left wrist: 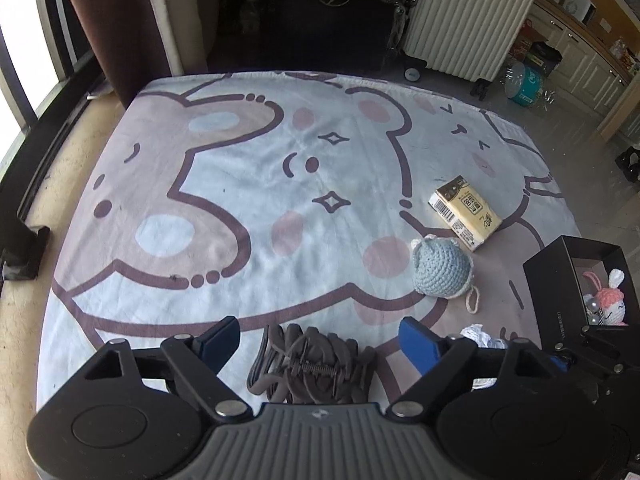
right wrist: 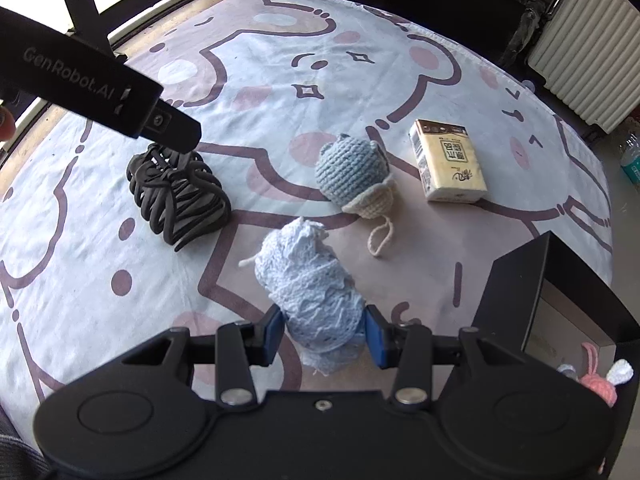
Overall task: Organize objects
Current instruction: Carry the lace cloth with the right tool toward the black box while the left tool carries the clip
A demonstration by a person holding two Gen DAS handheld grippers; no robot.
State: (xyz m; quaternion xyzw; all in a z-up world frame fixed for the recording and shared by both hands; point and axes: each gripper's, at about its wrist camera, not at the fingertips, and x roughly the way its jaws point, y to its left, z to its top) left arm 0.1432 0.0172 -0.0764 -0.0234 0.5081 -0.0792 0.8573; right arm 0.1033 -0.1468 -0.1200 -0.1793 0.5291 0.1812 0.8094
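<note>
One hair claw (right wrist: pixel 178 196), two crochet toys (right wrist: pixel 352 174).

Two black handheld grippers with blue finger pads

The left gripper (left wrist: pixel 320 338) has a ribbed grey centre plate, round black discs and silver pivot screws; the right gripper (right wrist: pixel 325 332) matches, with a smooth black body. White "GenRobot.AI" lettering marks the housing at upper left.

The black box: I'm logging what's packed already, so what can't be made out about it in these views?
- Black box: left wrist view, right edge and the right gripper cut it off.
- Its contents beyond the pink bunny: walls hide them.
- Right wrist view: the gripper body covers the bunny's lower part.
</note>
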